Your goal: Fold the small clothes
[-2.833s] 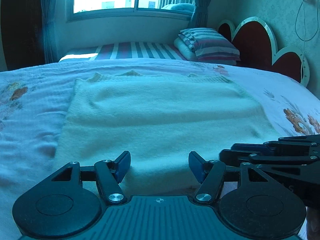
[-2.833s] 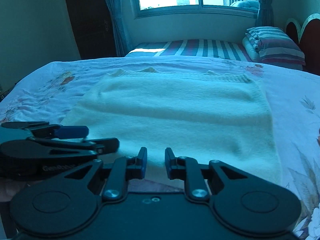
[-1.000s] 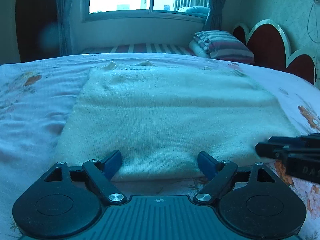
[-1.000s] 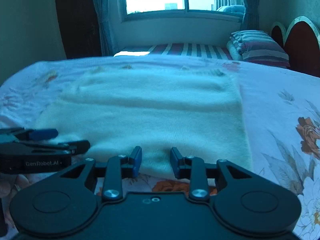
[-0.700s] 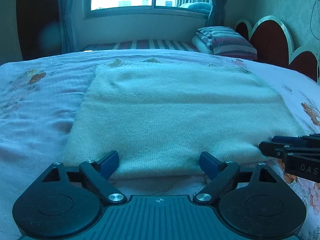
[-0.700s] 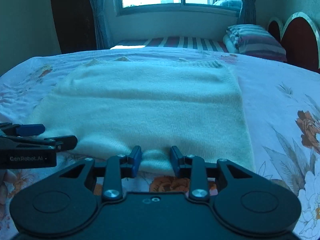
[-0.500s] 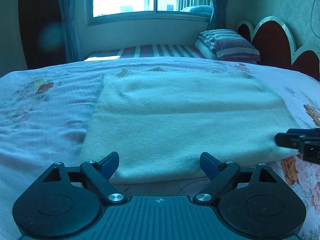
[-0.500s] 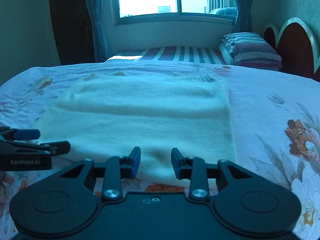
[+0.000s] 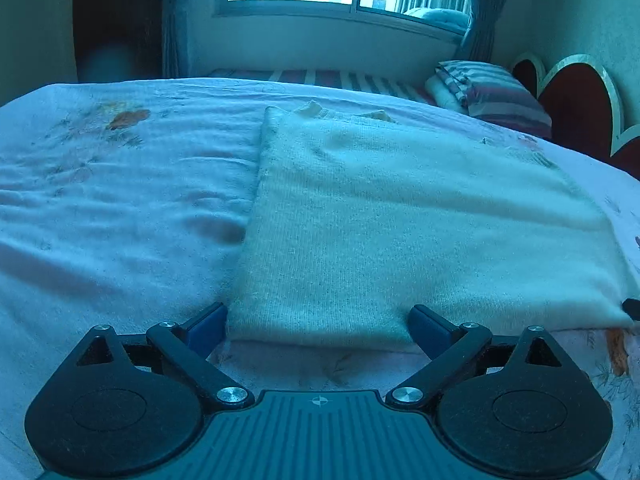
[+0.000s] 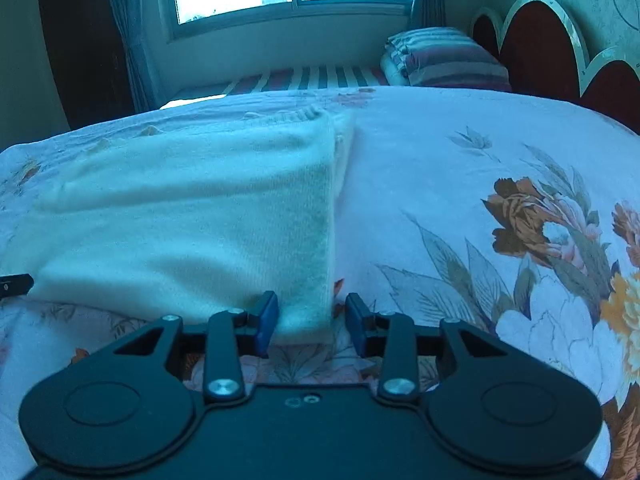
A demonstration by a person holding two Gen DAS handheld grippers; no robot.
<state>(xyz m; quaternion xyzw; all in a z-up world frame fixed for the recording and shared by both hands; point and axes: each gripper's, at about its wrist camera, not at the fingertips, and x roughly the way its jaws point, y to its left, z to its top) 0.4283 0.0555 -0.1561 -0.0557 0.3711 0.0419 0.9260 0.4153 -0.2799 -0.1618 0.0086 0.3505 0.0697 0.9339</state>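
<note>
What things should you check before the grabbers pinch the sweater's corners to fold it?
1. Sweater lies flat on the bed: ok.
2. Left gripper jaws wide, just been opening, near left corner between them, not pinched: ok.
3. Right gripper jaws apart, just been opening, near right corner between them, not pinched: ok.
4. Nothing lies on the sweater: ok.
5. Pads low enough to catch every layer: cannot tell.
</note>
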